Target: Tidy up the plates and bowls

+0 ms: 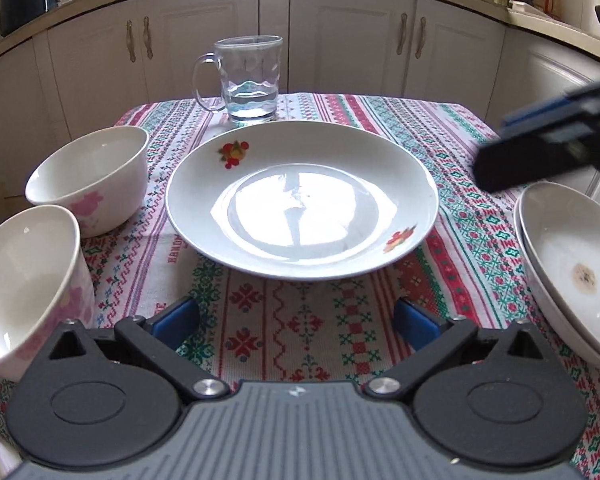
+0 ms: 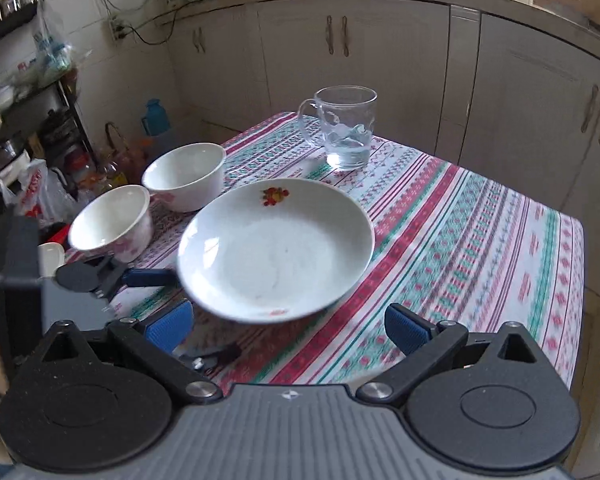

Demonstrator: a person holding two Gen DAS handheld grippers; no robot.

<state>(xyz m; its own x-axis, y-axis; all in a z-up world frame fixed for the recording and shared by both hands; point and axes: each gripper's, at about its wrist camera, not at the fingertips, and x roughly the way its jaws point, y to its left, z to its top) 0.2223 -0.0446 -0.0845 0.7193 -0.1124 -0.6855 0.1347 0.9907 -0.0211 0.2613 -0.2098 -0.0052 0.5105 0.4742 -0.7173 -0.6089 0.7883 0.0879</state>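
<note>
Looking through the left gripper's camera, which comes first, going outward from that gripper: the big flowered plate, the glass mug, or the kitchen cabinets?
From the left gripper:
1. Flowered plate, straight ahead on the tablecloth.
2. Glass mug, behind the plate at the table's far edge.
3. Cabinets, beyond the table.

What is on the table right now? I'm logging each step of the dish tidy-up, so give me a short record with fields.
surface: table with patterned tablecloth
centre: large plate, empty, fruit print on rim
left side: two white bowls, far bowl and near bowl, apart, both empty
right side: stacked plates, top one stained
far edge: glass mug, a little water
left gripper: open, holding nothing, near the large plate's front edge
right gripper: open, holding nothing
</note>
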